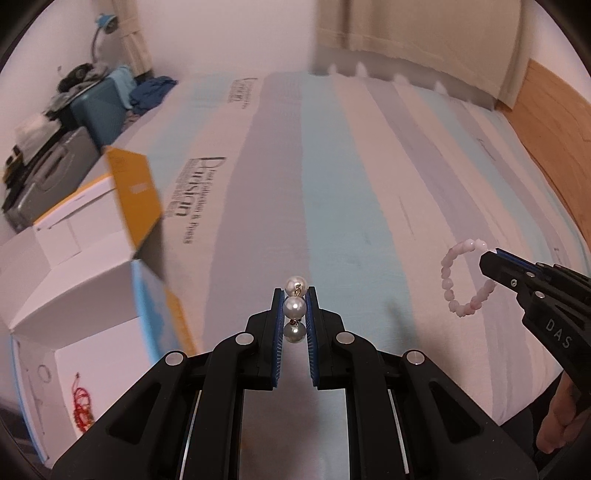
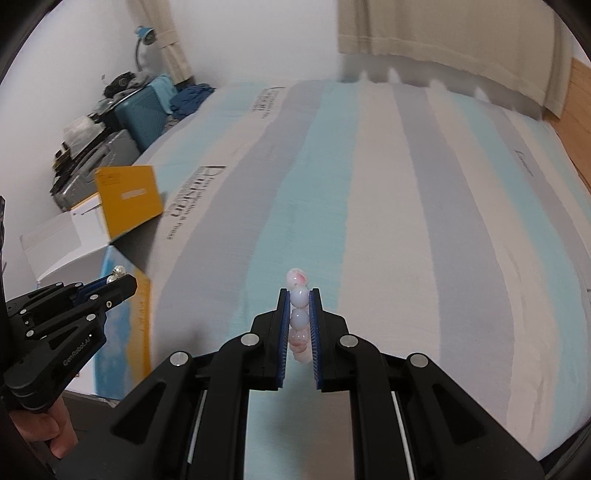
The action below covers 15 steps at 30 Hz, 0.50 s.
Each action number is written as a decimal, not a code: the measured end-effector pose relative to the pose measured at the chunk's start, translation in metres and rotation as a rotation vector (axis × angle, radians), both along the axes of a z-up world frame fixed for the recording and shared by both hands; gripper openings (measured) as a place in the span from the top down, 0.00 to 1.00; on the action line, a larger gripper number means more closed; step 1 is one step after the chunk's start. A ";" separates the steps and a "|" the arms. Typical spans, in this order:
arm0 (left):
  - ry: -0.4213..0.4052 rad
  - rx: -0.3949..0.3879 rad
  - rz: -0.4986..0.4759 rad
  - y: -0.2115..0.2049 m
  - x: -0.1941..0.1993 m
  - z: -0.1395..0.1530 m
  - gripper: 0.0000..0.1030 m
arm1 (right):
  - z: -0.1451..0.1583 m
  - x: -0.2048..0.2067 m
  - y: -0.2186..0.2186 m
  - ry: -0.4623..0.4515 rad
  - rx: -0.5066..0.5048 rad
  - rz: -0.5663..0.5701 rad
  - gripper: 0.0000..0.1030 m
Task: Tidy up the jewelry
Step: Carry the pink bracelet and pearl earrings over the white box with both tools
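**Both claws loaded above striped bed**

A bed (image 1: 369, 184) under a smooth sheet, striped pale blue, grey and white with printed lettering, fills the room. Beige curtains (image 1: 424, 29) hang past its far edge; suitcases (image 1: 96, 110) stand beyond its left edge. An open white cardboard box (image 1: 85, 295) with yellow flaps sits at the near left corner, red beads (image 1: 81, 406) inside. The left claw (image 1: 294, 306) is clenched on a string of round glossy pearls (image 1: 294, 307). The right claw (image 2: 300, 304) is clenched on a pink bead bracelet (image 1: 465, 280), its loop hanging clear of the sheet.
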<state>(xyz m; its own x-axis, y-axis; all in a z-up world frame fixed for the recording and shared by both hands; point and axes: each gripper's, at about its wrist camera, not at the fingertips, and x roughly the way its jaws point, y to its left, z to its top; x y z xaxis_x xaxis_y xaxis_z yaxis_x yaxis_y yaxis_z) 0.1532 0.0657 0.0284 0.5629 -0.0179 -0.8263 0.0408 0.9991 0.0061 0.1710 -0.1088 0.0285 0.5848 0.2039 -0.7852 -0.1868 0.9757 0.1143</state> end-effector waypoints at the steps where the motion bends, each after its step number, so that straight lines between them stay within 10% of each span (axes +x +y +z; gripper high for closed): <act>1: -0.004 -0.001 0.013 0.009 -0.004 0.003 0.90 | 0.002 -0.001 0.010 -0.004 0.001 0.016 0.91; 15: -0.033 0.011 0.171 0.118 -0.051 0.026 0.90 | 0.021 -0.015 0.129 -0.037 0.016 0.184 0.91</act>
